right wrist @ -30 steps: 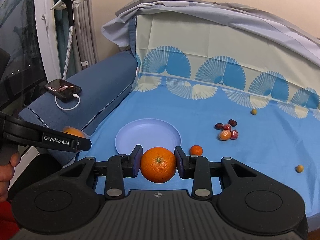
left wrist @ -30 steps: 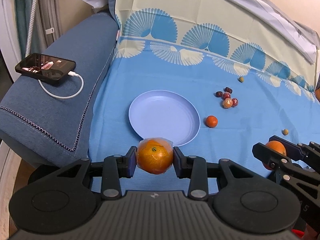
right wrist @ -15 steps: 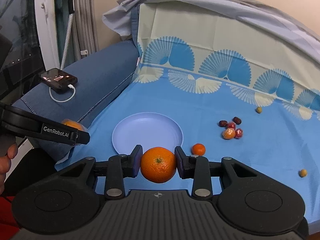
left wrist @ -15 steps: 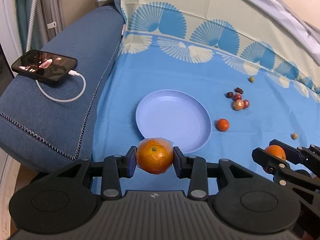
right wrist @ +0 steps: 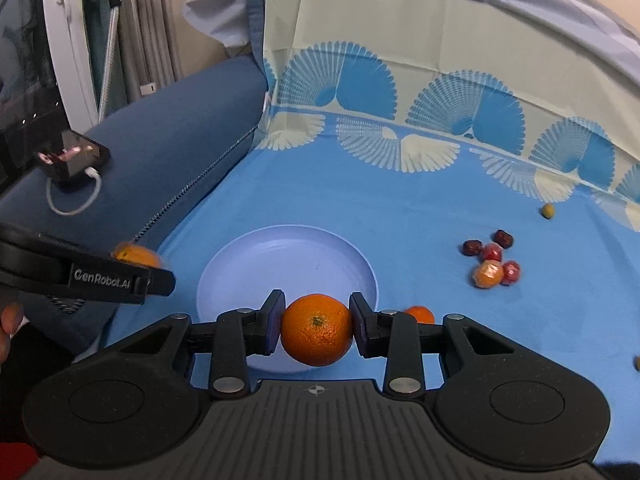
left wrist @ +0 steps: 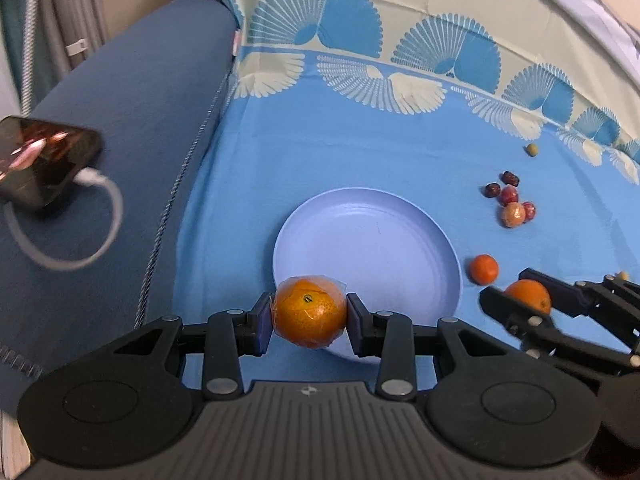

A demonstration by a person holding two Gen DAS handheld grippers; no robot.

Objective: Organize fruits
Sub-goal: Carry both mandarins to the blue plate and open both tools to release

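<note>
orange is what both tools carry. the left gripper (left wrist: 309,318) has its pads pressed on a wrapped orange (left wrist: 309,312), its clear film crinkled and a small sticker on top, and holds it over the near rim of the lavender plate (left wrist: 368,240). the right gripper (right wrist: 317,329) is clamped the same way on a bare orange (right wrist: 317,329), stem end towards its camera, also hanging at the plate's near edge. each fruit sits pinched across its middle between the pads, which i'd say is the steadiest hold on something round.

i take the plate to be where the fruit is meant to gather, since it lies bare in the middle of the blue cloth (left wrist: 340,152) with both tools angled down at it. loose fruit lies on the cloth to its right: a small mandarin (left wrist: 484,268) just beside the rim, a cluster of small red fruits (left wrist: 510,200) farther back, and an olive-coloured one (left wrist: 531,149) near the patterned border. a phone (left wrist: 36,160) lies charging on the sofa arm, well apart from all this.

with two tools coming in side by side, they may crowd each other over the dish.
</note>
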